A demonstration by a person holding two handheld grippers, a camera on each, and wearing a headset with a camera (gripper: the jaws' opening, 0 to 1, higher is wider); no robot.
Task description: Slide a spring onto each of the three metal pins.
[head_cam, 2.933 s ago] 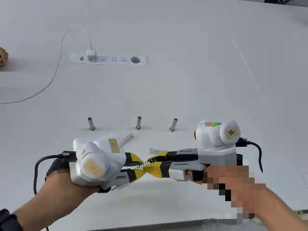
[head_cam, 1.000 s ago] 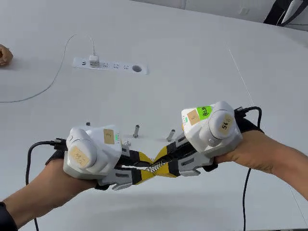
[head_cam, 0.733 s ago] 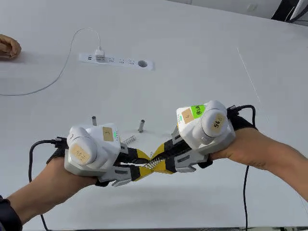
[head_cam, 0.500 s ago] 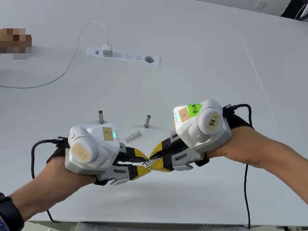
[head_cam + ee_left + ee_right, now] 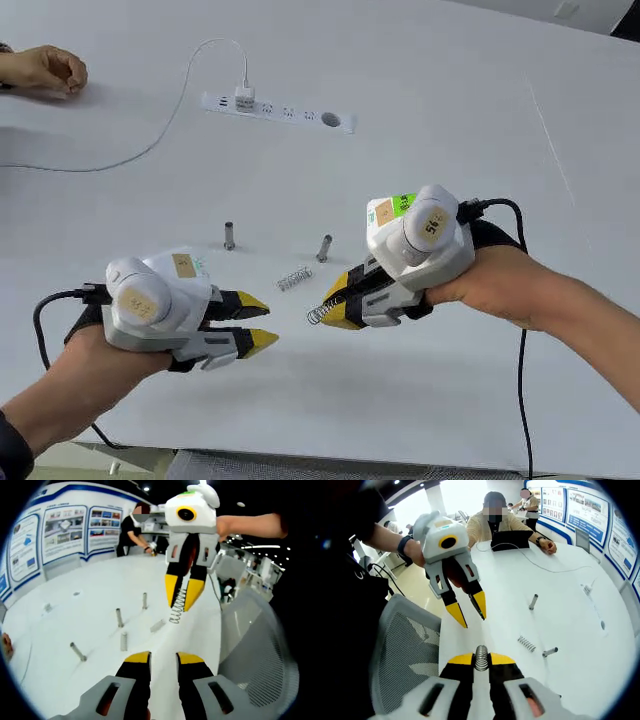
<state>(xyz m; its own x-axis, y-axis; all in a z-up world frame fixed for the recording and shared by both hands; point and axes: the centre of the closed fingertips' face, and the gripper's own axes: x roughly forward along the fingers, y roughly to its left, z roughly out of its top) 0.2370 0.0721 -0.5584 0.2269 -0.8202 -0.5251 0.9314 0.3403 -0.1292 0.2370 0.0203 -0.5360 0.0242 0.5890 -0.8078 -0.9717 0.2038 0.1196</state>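
Right claw (image 5: 333, 308) pinching small steel coil spring (image 5: 319, 315), axis pointing left; nearest upright grey metal pin (image 5: 324, 248) just far of it; left claw (image 5: 266, 323) spread.

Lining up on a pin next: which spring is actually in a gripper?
The spring clamped at the right gripper's tips, sticking out past them; the other spring lies loose on the table beside a pin.

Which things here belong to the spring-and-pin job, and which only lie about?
Job: held spring in the right gripper; loose spring; two metal pins; open left gripper.
Lying about: power strip, white cable, another person's hand.
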